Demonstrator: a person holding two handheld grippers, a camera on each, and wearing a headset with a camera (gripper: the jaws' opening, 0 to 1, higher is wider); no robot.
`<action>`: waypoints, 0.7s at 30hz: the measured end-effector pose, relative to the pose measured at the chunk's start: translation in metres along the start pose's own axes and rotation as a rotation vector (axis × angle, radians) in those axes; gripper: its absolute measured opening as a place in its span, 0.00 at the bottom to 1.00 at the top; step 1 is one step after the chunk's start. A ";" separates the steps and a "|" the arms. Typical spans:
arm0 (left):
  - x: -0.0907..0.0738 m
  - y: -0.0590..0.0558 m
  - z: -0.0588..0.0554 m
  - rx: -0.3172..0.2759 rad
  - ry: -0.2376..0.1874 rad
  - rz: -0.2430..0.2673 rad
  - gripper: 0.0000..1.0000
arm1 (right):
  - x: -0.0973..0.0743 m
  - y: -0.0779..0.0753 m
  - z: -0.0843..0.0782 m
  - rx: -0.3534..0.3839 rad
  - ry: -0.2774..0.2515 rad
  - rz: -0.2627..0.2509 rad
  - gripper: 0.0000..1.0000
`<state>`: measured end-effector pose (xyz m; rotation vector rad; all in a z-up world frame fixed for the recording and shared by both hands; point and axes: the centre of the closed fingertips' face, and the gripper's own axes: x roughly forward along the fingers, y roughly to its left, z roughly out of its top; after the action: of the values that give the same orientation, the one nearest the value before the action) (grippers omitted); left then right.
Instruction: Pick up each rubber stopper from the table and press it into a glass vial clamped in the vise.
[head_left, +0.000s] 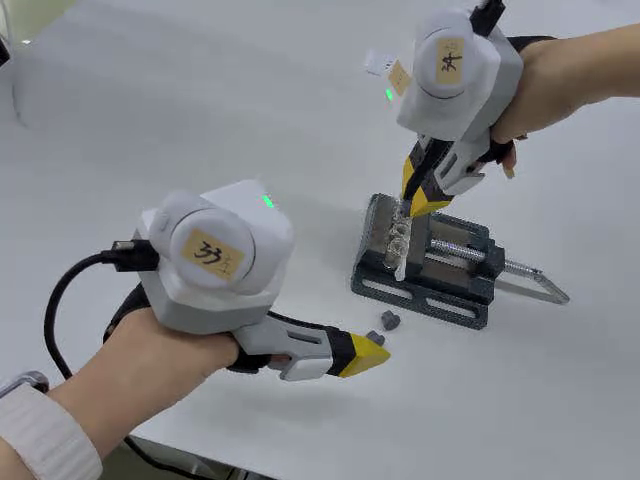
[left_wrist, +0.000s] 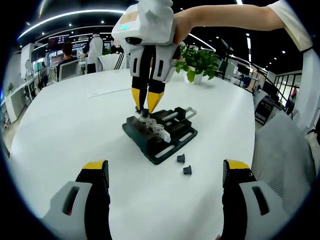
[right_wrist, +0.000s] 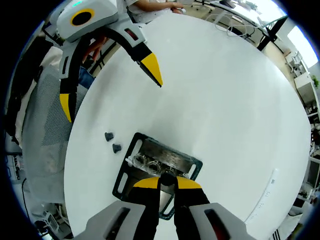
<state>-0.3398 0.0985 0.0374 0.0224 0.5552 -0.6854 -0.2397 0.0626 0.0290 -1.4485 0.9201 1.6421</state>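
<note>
Head view: the right gripper (head_left: 420, 200) points down onto the glass vials (head_left: 398, 240) in the vise (head_left: 440, 278). Two loose stoppers (head_left: 389, 320) lie just beyond the left gripper (head_left: 368, 352). Left gripper view: its jaws stand wide, with the loose stoppers ahead between them. Right gripper view: jaws narrow, pinching a dark stopper (right_wrist: 167, 176) over a vial.

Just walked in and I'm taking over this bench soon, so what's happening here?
A person works with two handheld grippers. The right gripper is down at the vise, jaws nearly closed on what looks like a stopper over one of the clamped vials. The left gripper hovers open near two loose stoppers on the table.
</note>
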 end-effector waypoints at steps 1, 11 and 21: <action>0.000 0.000 0.000 0.000 0.000 -0.001 0.94 | 0.000 0.000 0.000 0.008 0.000 0.001 0.04; 0.004 -0.002 0.003 0.003 -0.002 -0.011 0.93 | 0.000 0.000 0.004 0.139 0.049 0.042 0.03; 0.004 0.000 0.001 -0.001 -0.001 -0.012 0.93 | 0.000 0.000 0.004 0.193 0.034 0.037 0.04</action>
<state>-0.3368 0.0958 0.0365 0.0172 0.5549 -0.6968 -0.2411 0.0665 0.0294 -1.3376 1.0991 1.5138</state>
